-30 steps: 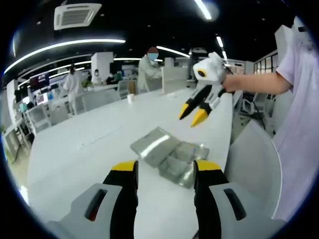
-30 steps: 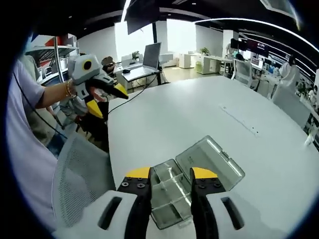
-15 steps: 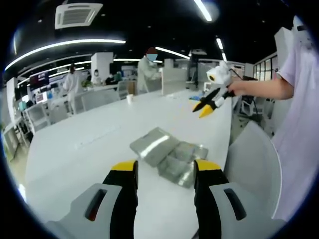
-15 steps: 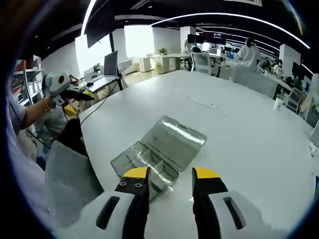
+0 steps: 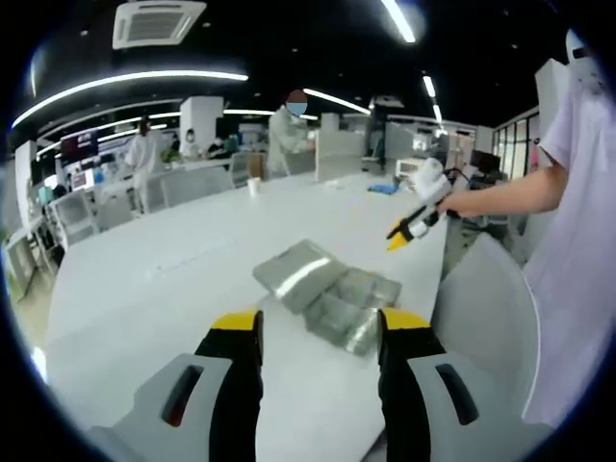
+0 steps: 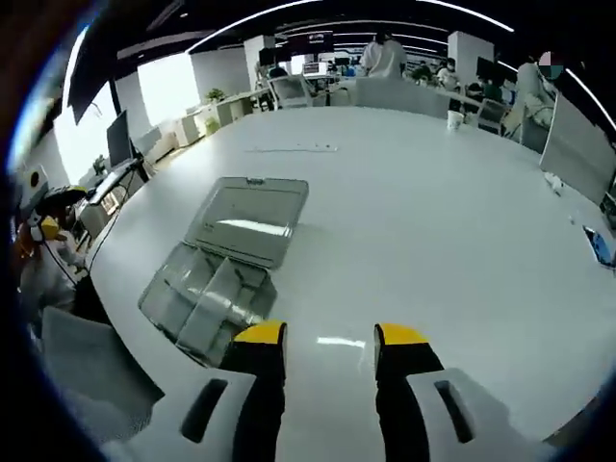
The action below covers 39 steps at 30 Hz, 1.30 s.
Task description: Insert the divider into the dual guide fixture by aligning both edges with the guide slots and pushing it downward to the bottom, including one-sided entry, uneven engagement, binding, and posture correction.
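Note:
A clear plastic box (image 5: 339,306) lies on the white table (image 5: 164,279), its flat lid (image 5: 295,271) folded open. In the right gripper view the box (image 6: 204,296) is low on the left, with clear partitions inside and the lid (image 6: 248,219) beyond it. My left gripper (image 5: 322,329) is open and holds nothing, hovering short of the box. My right gripper (image 6: 330,337) is also open and holds nothing, off to the right of the box. From the left gripper view the right gripper (image 5: 419,210) is held up in a hand over the table's right edge.
A grey mesh chair back (image 5: 481,298) stands by the table's near edge, next to the person in a pale shirt (image 5: 577,221). A paper cup (image 6: 454,119) stands far across the table. A blue item (image 6: 597,246) lies at the right. People stand at distant desks.
The right gripper has drawn back from above the box toward the table's edge and turned, so the box now sits to its left. The left gripper has hardly moved.

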Motion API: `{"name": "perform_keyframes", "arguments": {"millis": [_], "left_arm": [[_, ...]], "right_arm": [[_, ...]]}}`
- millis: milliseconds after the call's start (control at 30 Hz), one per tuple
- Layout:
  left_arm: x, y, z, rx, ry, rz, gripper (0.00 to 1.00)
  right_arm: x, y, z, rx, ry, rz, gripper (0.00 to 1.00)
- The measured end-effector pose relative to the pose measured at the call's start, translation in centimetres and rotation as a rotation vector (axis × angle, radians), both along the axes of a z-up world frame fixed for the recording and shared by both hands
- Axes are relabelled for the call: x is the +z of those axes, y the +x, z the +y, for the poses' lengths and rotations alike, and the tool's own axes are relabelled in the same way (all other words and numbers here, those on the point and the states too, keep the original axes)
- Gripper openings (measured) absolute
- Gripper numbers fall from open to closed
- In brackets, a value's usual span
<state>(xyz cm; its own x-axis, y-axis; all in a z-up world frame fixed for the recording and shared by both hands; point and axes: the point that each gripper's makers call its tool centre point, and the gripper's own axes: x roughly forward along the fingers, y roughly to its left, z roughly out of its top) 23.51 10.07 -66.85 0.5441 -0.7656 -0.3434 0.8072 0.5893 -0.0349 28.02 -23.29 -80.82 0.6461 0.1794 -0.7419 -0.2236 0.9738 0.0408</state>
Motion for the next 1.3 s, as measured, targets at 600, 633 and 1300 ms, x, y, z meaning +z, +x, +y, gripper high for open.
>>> {"name": "perform_keyframes", "arguments": {"millis": [600, 633, 1300], "left_arm": [[-0.3, 0.7, -0.1, -0.014, -0.004, 0.020, 0.54], [-0.3, 0.8, -0.1, -0.014, -0.004, 0.020, 0.54], [-0.5, 1.0, 0.3, -0.004, -0.007, 0.030, 0.53]], "right_arm": [[-5.1, -0.7, 0.1, -0.087, -0.058, 0.084, 0.38], [-5.3, -0.8, 0.3, -0.088, -0.057, 0.094, 0.38], [-6.2, -0.1, 0.4, -0.105, -0.086, 0.130, 0.34]]}}
